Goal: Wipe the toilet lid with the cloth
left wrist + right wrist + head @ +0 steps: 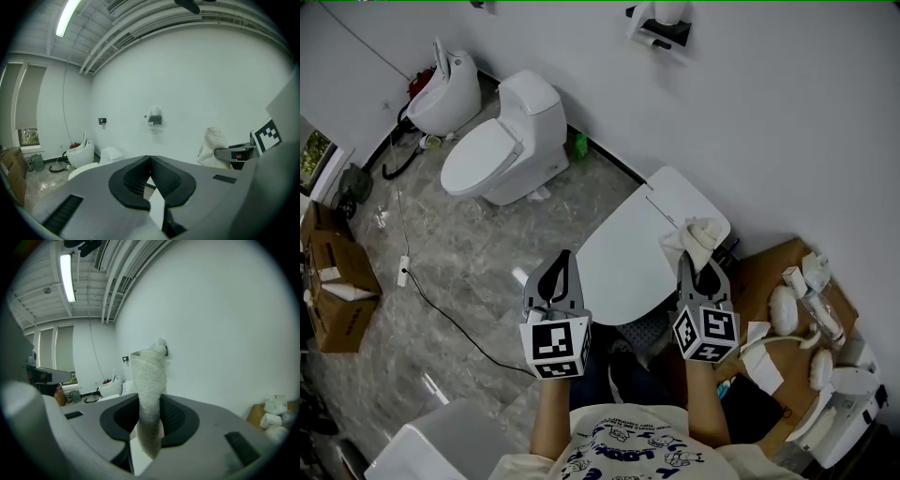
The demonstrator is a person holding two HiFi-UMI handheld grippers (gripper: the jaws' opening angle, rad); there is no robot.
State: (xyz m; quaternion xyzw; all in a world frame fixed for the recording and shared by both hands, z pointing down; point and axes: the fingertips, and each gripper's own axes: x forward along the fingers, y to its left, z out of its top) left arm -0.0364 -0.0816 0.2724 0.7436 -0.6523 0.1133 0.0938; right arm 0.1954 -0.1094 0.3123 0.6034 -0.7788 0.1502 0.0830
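Head view: the person stood at the near end of a white toilet with its lid (619,267) shut down flat. The lid lay between the two grippers, running away toward the far wall.

Right gripper (701,261): jaws pinched tight on a pale, nubbly cloth (698,234). In the right gripper view the cloth (149,380) stood up out of the jaws as a narrow roll, its free end above the tips, with only wall behind it. The right gripper (150,399) therefore appeared to be held roughly level and off the lid. No contact with the lid was visible.

Left gripper (562,264): jaws together at the tips with nothing between them, hovering at the lid's left edge. The left gripper view showed the same closed tips (150,161).

Elsewhere: a second toilet (502,141) stood far left, a cable (441,309) trailed over the floor, and cardboard boxes (337,281) sat at the left edge.

Judgement: wiping had not started; the step in hand was bringing the cloth down to the lid.

To do it well:
- Tip the right gripper nose-down so the loose end folds flat under it.
- Let the cloth, not the hard tips, meet the lid.
- Start at the far end by the wall and draw toward the near rim in overlapping passes.
- Hold the pinch firm, since the roll looked narrow and could slip out under drag.
- Leave the left gripper off to the left.
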